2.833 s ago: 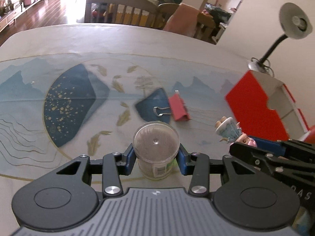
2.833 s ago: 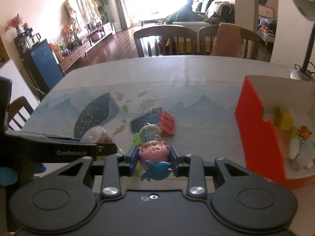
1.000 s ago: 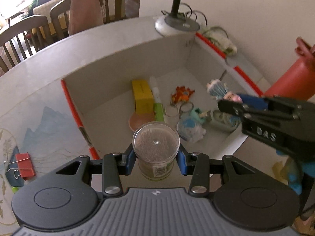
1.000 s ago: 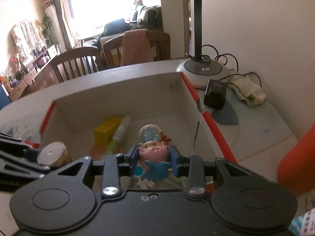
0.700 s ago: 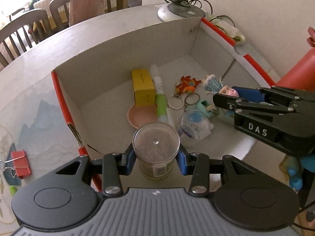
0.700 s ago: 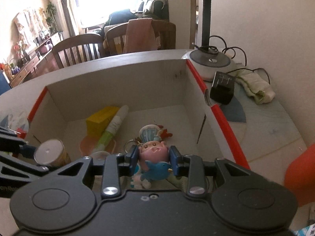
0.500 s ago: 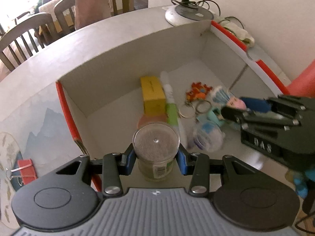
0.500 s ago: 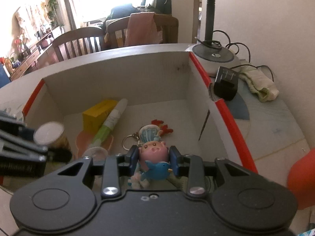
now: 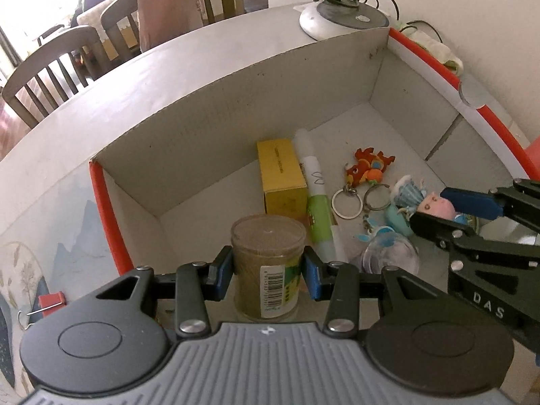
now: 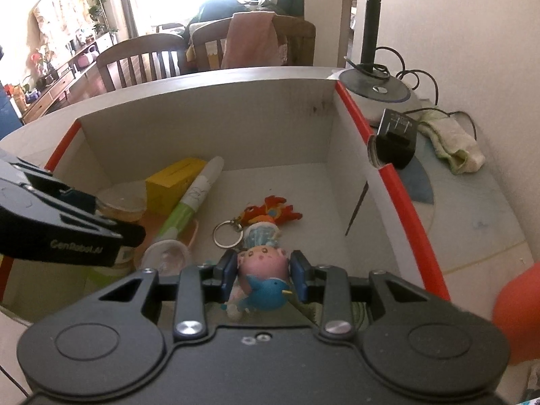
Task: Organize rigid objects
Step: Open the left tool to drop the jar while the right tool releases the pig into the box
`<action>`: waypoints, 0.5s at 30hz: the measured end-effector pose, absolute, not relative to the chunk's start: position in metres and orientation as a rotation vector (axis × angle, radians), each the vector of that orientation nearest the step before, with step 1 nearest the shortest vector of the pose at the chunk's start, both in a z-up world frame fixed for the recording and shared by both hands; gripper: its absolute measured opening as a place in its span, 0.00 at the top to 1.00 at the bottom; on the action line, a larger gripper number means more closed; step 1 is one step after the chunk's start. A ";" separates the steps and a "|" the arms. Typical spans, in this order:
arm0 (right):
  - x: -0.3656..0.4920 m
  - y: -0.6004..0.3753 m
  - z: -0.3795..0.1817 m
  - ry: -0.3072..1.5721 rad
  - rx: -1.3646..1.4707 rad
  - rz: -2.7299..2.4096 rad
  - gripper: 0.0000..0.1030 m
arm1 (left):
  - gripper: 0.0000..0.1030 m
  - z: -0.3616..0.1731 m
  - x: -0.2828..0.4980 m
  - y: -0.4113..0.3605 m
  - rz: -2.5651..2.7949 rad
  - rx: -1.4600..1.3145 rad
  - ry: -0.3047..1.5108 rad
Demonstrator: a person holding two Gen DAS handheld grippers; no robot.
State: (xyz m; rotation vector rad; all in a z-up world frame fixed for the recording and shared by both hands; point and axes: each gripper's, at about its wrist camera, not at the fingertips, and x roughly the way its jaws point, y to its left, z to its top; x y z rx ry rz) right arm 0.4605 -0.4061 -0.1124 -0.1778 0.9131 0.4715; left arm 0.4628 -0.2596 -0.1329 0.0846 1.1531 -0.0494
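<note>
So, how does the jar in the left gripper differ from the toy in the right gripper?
The toothpick jar is a clear, straight-sided cylinder with a barcode label; the pig figure is a pink, rounded toy with a blue bird on its front. The jar stands upright between its pads; the figure lies tilted, head forward. The jar fills a wider jaw gap than the figure does. Both are clamped by blue pads over the open red-edged box.

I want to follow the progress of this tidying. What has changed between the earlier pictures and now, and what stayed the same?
Both grippers moved from above the patterned tablecloth to the red-edged box and came down inside it. The left gripper still holds the toothpick jar; the right gripper still holds the pig figure. Nothing was let go. The yellow box, marker and orange keychain lie as before.
</note>
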 end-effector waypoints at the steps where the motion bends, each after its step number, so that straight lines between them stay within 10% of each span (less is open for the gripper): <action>1: 0.460 -0.407 -0.112 0.914 -0.177 0.474 0.66 | 0.59 -0.132 0.463 -0.259 -0.050 0.078 1.151; 15: 0.438 -0.409 -0.084 0.886 -0.159 0.479 0.51 | 0.39 -0.107 0.436 -0.242 -0.054 -0.008 1.079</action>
